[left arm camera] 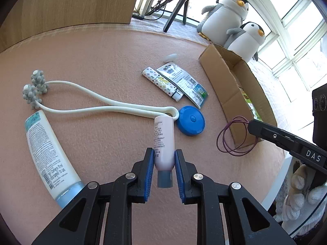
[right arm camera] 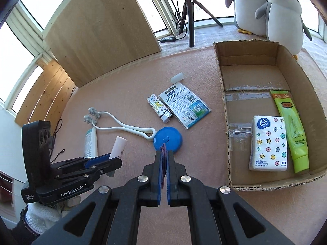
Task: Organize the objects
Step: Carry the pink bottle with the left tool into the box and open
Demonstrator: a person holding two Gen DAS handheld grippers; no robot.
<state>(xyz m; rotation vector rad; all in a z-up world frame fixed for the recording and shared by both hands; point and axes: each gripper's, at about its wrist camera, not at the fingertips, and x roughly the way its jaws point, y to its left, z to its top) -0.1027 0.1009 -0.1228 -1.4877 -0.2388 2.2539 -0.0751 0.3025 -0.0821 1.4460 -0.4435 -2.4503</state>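
At the far left of the pink counter (left arm camera: 102,57) lies a large white tube (left arm camera: 49,155) with a pale blue cap, pointing toward the camera. Just above it sit the grey knobbed heads of a white two-pronged massager (left arm camera: 98,102), whose long arms run rightward to a loop that ends beside a blue round tape measure (left arm camera: 191,120).

The left tongs (left arm camera: 164,159) are closed on a small pink bottle (left arm camera: 163,138), their blue pads pressing its sides near the grey cap, which points back toward the camera; the bottle's far end reaches to the massager's loop. In the right wrist view the bottle tilts upward out of the left tongs, lifted clear of the counter.

Farther back, near the middle, a patterned lighter (left arm camera: 161,83) lies touching a flat printed packet (left arm camera: 184,83), with a small white piece (left arm camera: 170,57) just behind them.

The right tongs (right arm camera: 163,155) are pinched almost fully together on a purple elastic band (left arm camera: 235,138), whose loops hang from the tips near the front corner of the cardboard box (right arm camera: 224,110). In the right wrist view the tips sit in front of the tape measure.

The open box stands at the right of the counter. Inside lie a white tissue pack (right arm camera: 268,143) with stars and dots and, just to its right, a green tube (right arm camera: 292,126). Two plush penguins (right arm camera: 284,14) stand behind the box, by the window.
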